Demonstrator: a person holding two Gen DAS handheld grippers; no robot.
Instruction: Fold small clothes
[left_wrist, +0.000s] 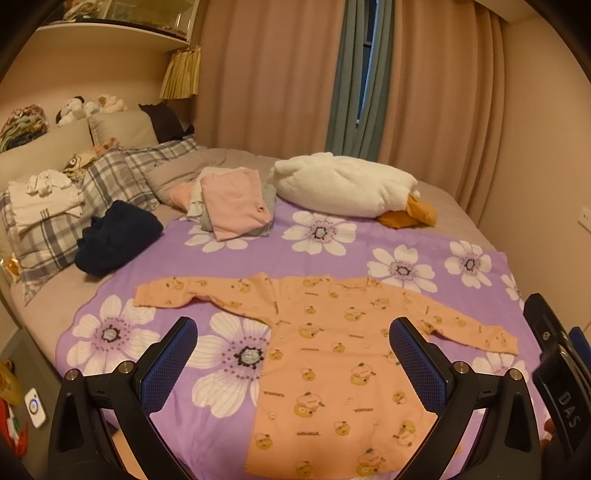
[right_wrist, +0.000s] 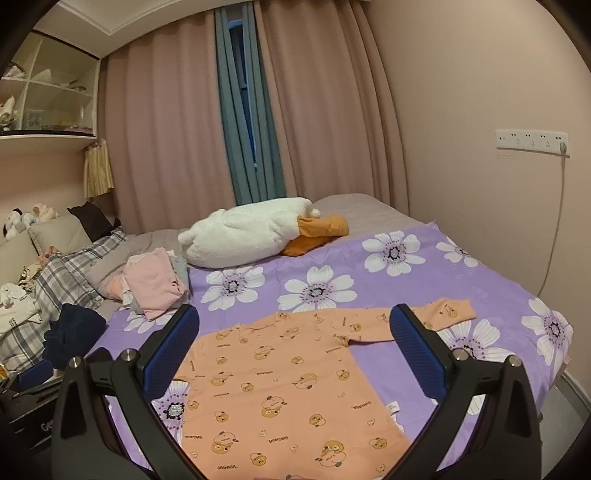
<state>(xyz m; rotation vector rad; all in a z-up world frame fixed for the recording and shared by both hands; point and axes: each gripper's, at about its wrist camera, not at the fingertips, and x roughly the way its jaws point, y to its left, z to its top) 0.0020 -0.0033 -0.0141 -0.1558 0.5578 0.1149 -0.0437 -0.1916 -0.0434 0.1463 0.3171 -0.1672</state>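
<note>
Both jaws gape wide, released: left gripper (left_wrist: 293, 363) and right gripper (right_wrist: 295, 349) hover over the spread orange baby top (left_wrist: 332, 350) mid-frame, ready for folding.

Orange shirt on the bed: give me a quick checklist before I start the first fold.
1. Orange shirt spread flat on the purple blanket: ok.
2. Both sleeves stretched out sideways: ok.
3. Left tongs open, holding nothing: ok.
4. Right tongs open, holding nothing: ok.
5. Folded pile away from the shirt: ok.
6. Bottom hem lying flat: cannot tell, cut off by the frame.
</note>
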